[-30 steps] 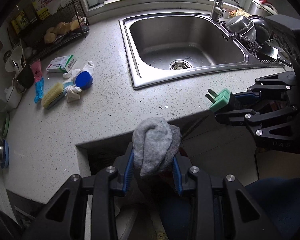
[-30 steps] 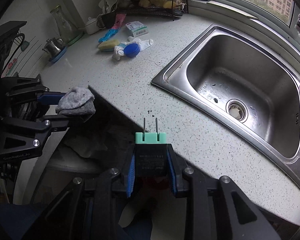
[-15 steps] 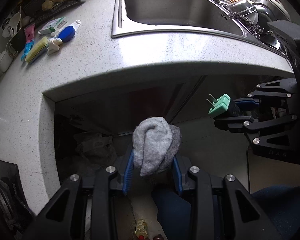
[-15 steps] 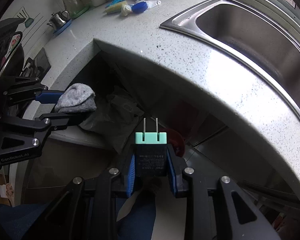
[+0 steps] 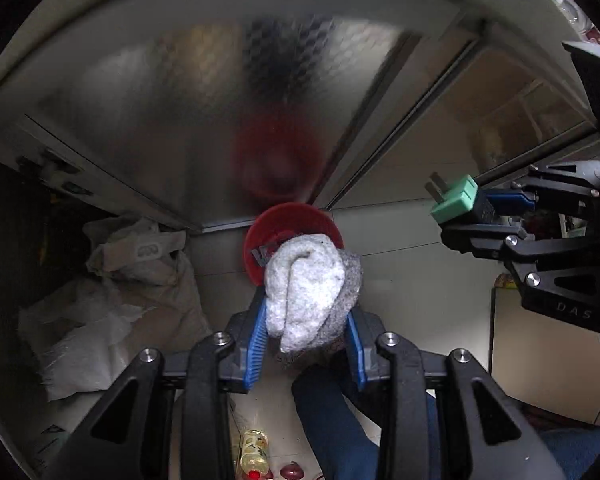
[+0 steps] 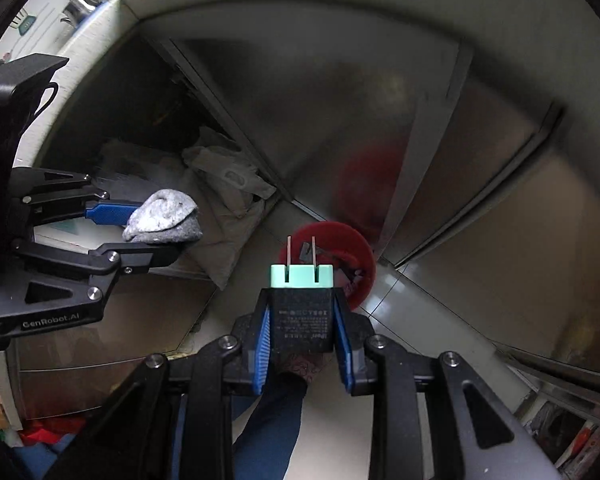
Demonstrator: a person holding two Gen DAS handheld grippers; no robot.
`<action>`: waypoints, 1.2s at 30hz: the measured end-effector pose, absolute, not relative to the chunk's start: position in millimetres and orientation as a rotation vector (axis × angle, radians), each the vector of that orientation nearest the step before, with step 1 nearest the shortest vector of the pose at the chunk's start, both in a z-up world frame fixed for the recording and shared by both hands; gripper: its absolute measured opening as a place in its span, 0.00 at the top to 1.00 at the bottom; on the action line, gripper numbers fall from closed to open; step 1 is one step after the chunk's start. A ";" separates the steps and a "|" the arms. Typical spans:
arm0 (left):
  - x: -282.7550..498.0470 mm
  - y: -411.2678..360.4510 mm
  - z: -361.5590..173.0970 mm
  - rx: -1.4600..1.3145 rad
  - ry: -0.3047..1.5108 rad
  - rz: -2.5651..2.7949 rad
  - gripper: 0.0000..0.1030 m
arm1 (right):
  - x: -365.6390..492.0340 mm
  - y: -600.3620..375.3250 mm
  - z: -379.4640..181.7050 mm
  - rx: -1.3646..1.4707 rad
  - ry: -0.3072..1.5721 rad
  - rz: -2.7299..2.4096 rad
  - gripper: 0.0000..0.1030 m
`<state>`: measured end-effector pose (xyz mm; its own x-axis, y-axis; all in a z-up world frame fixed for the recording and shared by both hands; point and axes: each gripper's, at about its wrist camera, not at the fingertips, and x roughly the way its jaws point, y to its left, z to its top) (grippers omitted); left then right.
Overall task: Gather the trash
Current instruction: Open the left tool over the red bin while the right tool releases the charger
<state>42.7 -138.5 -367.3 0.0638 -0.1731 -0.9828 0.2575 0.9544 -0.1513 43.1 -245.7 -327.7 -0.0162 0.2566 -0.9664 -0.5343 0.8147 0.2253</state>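
Note:
My left gripper is shut on a rolled grey sock, seen from the side in the right wrist view as the grey sock in the left gripper. My right gripper is shut on a black plug adapter with a mint-green face and two prongs; the left wrist view shows that adapter at the right. Both point down at a red bin on the floor below, with paper scraps inside the red bin.
Steel cabinet doors rise just behind the bin. Pale sacks lie in the open cabinet at the left. A small bottle lies on the floor. A person's blue-clad leg stands under the grippers.
Both grippers have dropped from countertop height to below the counter edge. The sink and worktop have left view; the red bin and cabinet doors now fill it. Both grips unchanged.

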 end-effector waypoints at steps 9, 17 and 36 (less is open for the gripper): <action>60.3 -146.2 -470.2 0.056 1.497 -0.354 0.68 | 54.4 -245.2 -433.6 -0.190 1.507 0.585 0.75; 63.7 -144.2 -501.1 0.039 1.512 -0.383 0.16 | 53.7 -252.4 -465.9 -0.171 1.534 0.573 0.75; 57.6 -106.0 -494.4 0.074 1.492 -0.305 0.00 | 49.8 -235.4 -473.7 -0.231 1.532 0.634 0.75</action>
<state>57.6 -106.0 -494.4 0.0482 -0.1542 -0.9869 0.2452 0.9596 -0.1379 49.8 -235.4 -473.7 -0.0820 0.2373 -0.9680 -0.5164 0.8206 0.2449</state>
